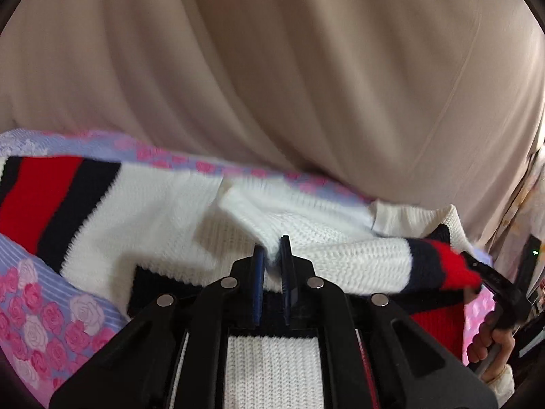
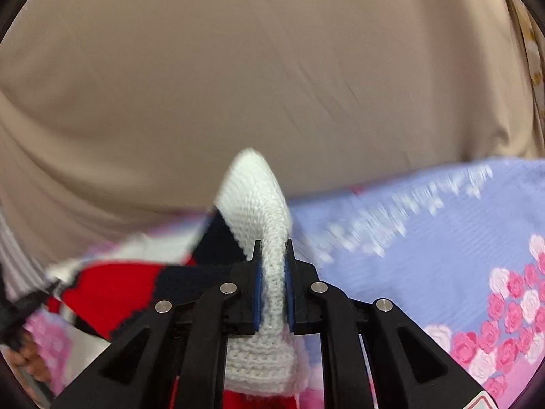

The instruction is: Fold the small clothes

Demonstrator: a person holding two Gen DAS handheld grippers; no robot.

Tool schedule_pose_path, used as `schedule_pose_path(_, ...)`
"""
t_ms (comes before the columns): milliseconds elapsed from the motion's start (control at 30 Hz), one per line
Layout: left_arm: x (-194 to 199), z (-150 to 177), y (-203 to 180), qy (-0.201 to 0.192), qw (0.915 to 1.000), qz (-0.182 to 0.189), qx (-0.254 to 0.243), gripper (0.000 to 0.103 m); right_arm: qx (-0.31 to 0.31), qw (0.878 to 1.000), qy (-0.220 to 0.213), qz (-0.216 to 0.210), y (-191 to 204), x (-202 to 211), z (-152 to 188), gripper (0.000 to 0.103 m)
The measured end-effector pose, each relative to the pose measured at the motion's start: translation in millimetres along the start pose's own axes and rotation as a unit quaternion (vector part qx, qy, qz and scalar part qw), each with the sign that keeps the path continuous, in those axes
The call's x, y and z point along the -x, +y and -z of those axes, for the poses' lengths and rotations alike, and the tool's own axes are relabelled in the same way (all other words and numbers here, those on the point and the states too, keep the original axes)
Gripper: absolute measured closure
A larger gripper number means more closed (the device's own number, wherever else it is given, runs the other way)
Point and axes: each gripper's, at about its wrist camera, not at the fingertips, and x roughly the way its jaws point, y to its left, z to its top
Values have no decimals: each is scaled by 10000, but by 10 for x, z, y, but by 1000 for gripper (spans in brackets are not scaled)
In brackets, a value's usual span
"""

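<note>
The knitted sweater (image 1: 163,211), white with red and navy bands, lies spread on a lilac bedsheet (image 1: 41,323) printed with pink roses, in front of a beige curtain (image 1: 272,68). The left gripper (image 1: 272,259) points slantwise down at the sweater's middle, its jaws pinched together on a small fold of white knit. At the sweater's right end, seen from the left wrist, the right gripper (image 1: 477,266) bites into the striped red and navy edge, with the person's hand (image 1: 494,347) curled around its handle below. From the right wrist, the right gripper (image 2: 272,272) also tilts downward, its jaws clamped on a thick white ridge of the sweater that rises above them. No writing or label can be read anywhere.
</note>
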Motion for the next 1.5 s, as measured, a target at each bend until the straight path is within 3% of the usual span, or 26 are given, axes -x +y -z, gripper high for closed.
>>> schedule_pose_path(33, -166, 83, -20, 226, 9995, -177, -118, 97, -11, 9994, 312, 166, -56, -161, 71, 93)
schedule_pose_path(133, -521, 323, 66, 720, 9964, -431, -109, 98, -184, 9998, 87, -12, -129, 18, 53, 92)
schedule_pose_path(267, -441, 361, 168, 578, 9978, -308, 63, 98, -230, 9982, -475, -287, -134, 536, 41, 85)
schedule_pose_path(367, -428, 408, 172, 543, 9979, -355, -4, 98, -37, 9986, -214, -485, -88, 570, 173, 82)
schedule_pose_path(467, -449, 425, 123, 530, 9976, -438, -48, 98, 326, 9987, 368, -141, -14, 200, 285, 83)
schedule_pose_path(500, -432, 444, 112, 521, 9976, -461, -63, 98, 345, 9981, 500, 58, -43, 81, 324, 92)
schedule_pose_path(600, -486, 453, 65, 525, 9973, -498, -98, 97, 51, 9996, 268, 33, -91, 235, 276, 94)
schedule_pose_path(700, -497, 456, 80, 517, 9974, -497, -61, 96, 335, 9994, -33, -26, 32, 392, 275, 91)
schedule_pose_path(767, -489, 455, 85, 510, 9975, -490, -21, 96, 602, 9971, 320, 329, 60, 157, 344, 91)
schedule_pose_path(833, -461, 463, 116, 482, 9979, -432, 48, 94, 600, 9971, 258, 394, 36, 101, 407, 97)
schedule_pose_path(867, -412, 472, 159, 444, 9980, -424, 147, 90, 587, 9971, 196, 435, 67, 169, 388, 96)
schedule_pose_path(933, -266, 486, 294, 407, 9977, -420, 345, 81, 532, 9982, 65, 263, 123, 306, 407, 84)
schedule_pose_path(1067, 228, 401, 863, -24, 9945, -521, 910, 47, 717, 9974, 77, -92, 276, 455, 577, 73)
schedule_pose_path(1100, 342, 355, 1049, -149, 9918, -718, 1043, 33, 775, 9968, 153, -153, 315, 452, 628, 69)
schedule_pose_path(1167, 553, 239, 1495, -424, 9819, -1289, 1321, 26, 847, 9957, 289, -238, 402, 447, 784, 69)
schedule_pose_path(1233, 682, 120, 1961, -492, 9704, -1667, 1677, 26, 1005, 9941, 375, -163, 509, 463, 929, 68)
schedule_pose_path(1300, 818, 21, 2544, -576, 9505, -2013, 2295, 26, 1072, 9931, 480, -44, 526, 395, 937, 67)
schedule_pose_path(1333, 856, 3, 2731, -625, 9444, -2037, 2506, 26, 1070, 9931, 466, -57, 561, 415, 960, 66)
schedule_pose_path(1400, 920, 0, 3213, -663, 9243, -2050, 3152, 26, 1029, 9935, 484, -13, 529, 402, 972, 62)
schedule_pose_path(1500, 927, 60, 3665, -791, 9012, -1616, 3943, 26, 1019, 9936, 489, 29, 511, 376, 978, 60)
